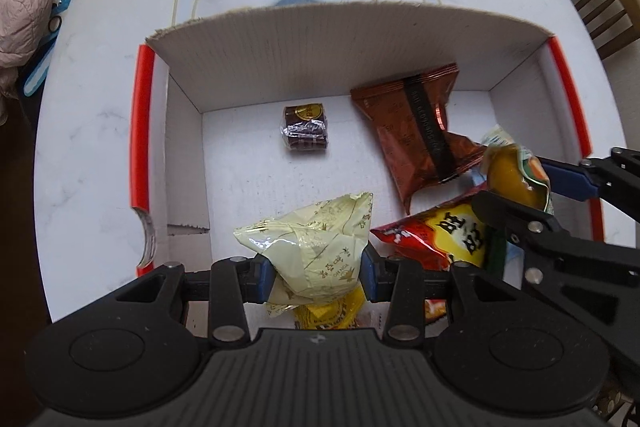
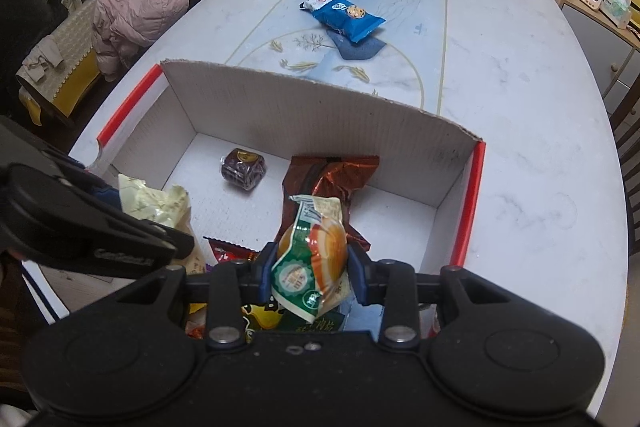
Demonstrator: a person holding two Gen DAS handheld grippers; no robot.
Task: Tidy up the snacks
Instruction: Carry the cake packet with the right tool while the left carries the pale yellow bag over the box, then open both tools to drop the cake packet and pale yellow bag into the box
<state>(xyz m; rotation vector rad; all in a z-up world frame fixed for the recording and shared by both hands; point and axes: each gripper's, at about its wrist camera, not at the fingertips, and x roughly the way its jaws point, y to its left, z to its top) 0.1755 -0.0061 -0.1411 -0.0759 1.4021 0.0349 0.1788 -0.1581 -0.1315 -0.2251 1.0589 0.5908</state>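
Both hand-held grippers (image 1: pixel 318 277) (image 2: pixel 312 273) clamped, angled downward.

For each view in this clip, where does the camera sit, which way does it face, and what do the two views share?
Left wrist: on the left gripper, facing down into the cardboard box; it clamps a pale yellow packet; the right gripper enters from the right.
Right wrist: on the right gripper, angled down across box and table; it clamps a green-orange packet.
Shared: box, brown packet, blue packet.
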